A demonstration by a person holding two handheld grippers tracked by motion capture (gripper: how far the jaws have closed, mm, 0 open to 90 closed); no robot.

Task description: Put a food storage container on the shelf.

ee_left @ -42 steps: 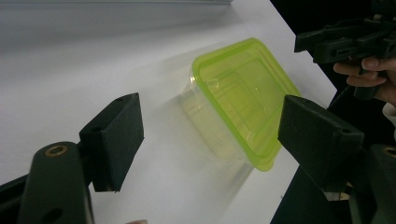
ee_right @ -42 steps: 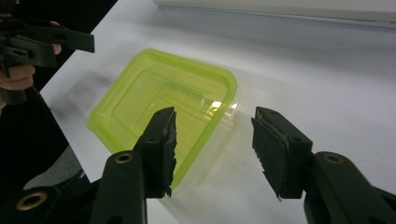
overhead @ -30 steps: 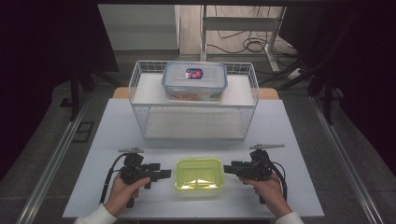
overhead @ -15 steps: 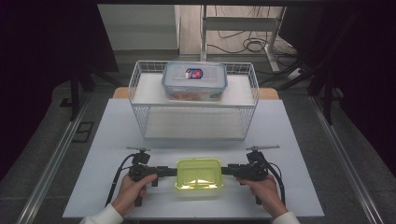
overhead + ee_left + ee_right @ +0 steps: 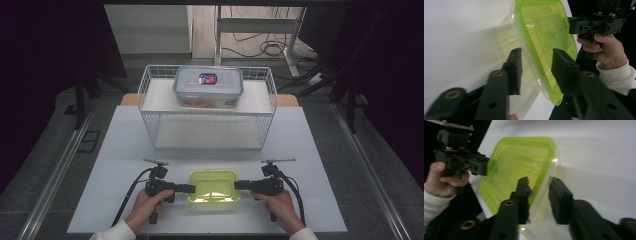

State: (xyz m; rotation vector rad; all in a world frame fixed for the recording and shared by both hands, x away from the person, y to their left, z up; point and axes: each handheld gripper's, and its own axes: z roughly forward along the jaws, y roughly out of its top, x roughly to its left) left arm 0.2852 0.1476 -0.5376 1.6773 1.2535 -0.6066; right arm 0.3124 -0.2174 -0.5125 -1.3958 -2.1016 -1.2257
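Observation:
A clear container with a lime-green lid (image 5: 213, 186) sits on the white table (image 5: 125, 165) near its front edge. My left gripper (image 5: 192, 188) is at the container's left end and my right gripper (image 5: 236, 185) at its right end, both level and pointing inward. In the left gripper view the lid's rim (image 5: 541, 82) passes between my jaws (image 5: 537, 65), with a small gap on each side. The right gripper view shows the same at the other end (image 5: 540, 192). Both pairs of jaws have just been closing around the container's ends, and neither clearly presses on it.
A white wire rack (image 5: 210, 112) stands behind the container at mid-table. On its upper shelf rests a clear box with a blue-rimmed lid (image 5: 208, 86). Bare table stretches left and right of the hands. Cables trail back from both grippers.
Both grippers moved inward and down to the green-lidded container's ends. Their jaws narrowed around it. The container has not shifted.

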